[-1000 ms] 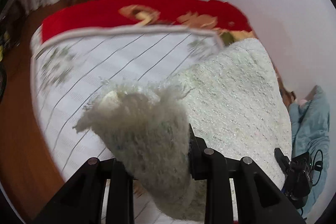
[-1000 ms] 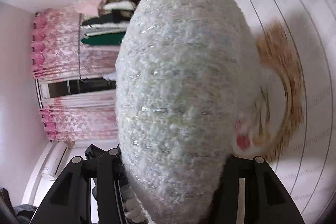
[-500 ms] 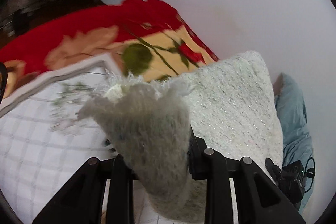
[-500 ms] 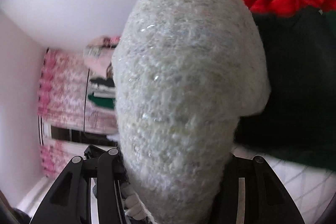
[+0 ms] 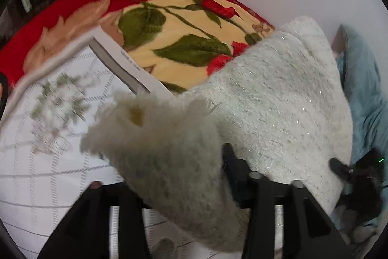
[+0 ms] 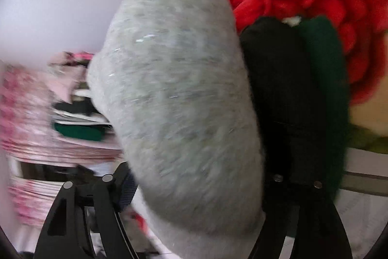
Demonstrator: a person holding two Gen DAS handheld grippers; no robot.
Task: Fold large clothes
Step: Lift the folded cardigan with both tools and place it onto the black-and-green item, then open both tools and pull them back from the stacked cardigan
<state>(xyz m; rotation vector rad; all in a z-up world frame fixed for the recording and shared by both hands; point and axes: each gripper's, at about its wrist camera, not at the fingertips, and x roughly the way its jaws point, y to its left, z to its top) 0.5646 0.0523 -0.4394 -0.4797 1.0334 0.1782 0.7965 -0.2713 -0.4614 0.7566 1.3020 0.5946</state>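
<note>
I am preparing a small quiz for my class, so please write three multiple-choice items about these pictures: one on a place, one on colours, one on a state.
1. In the left wrist view, where is the teal cloth?
A on the checked sheet; B at the right edge, beyond the fuzzy white garment; C on the red blanket.
2. In the right wrist view, what colours lie beside the fuzzy garment?
A blue, yellow; B orange, purple; C black, dark green.
3. How is the fuzzy garment?
A on a hanger; B bunched between the left gripper fingers; C flat on the floor.

Key: B, it lies past the garment's right side. C, the black garment and the dark green garment show there. B, it stands between jaws that have just been opening.
</note>
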